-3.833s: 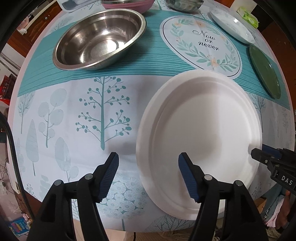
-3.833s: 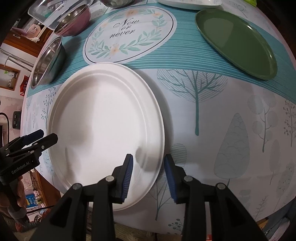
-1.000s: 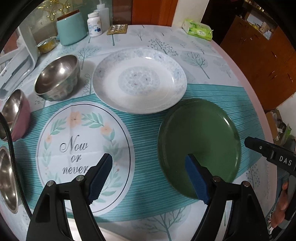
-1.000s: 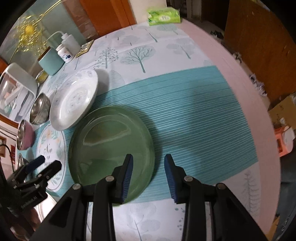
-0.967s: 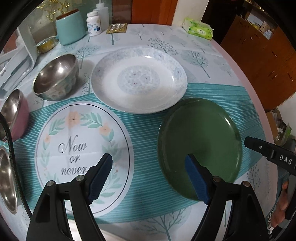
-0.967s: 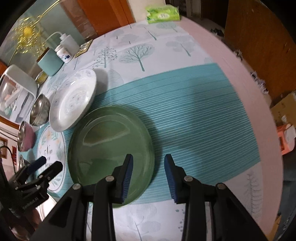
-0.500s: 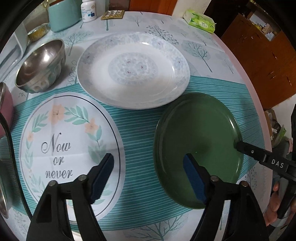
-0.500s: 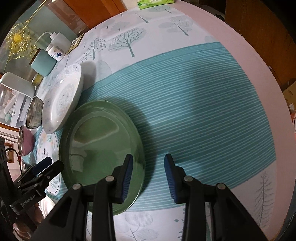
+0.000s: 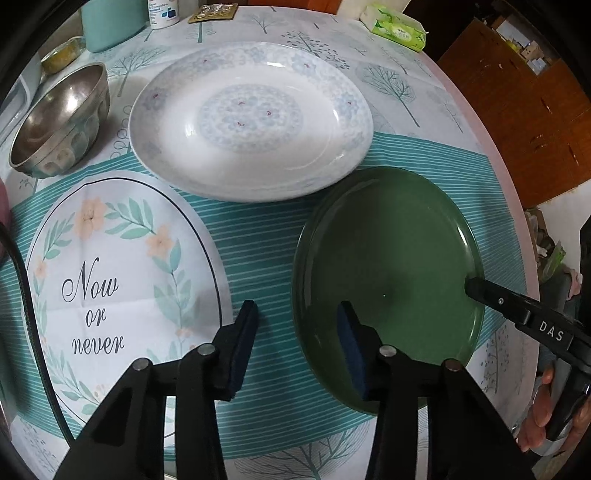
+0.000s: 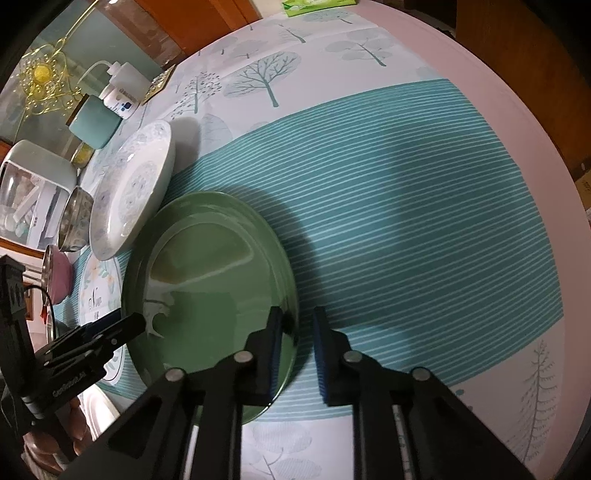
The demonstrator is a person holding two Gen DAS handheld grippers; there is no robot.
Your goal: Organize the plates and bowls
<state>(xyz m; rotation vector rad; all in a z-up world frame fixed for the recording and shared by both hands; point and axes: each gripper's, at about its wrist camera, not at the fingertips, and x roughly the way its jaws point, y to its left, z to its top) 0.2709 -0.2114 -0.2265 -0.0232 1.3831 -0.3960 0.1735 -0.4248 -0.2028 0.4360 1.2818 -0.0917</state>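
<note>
A dark green plate lies flat on the teal striped cloth, its far rim tucked under the white flowered plate. My left gripper straddles the green plate's left rim with its jaws closing. One pad is outside on the cloth, the other over the plate, and a gap remains. My right gripper has its blue pads tight on the right rim of the green plate. The right gripper's tip also shows at that rim in the left wrist view.
A steel bowl stands left of the flowered plate, and a pink bowl further left. A teal canister, a pill bottle and a tissue pack sit at the back. The table's edge curves just right of the green plate.
Both grippers came down closer to the green plate. The left jaws narrowed around its left rim. The right jaws closed on its right rim.
</note>
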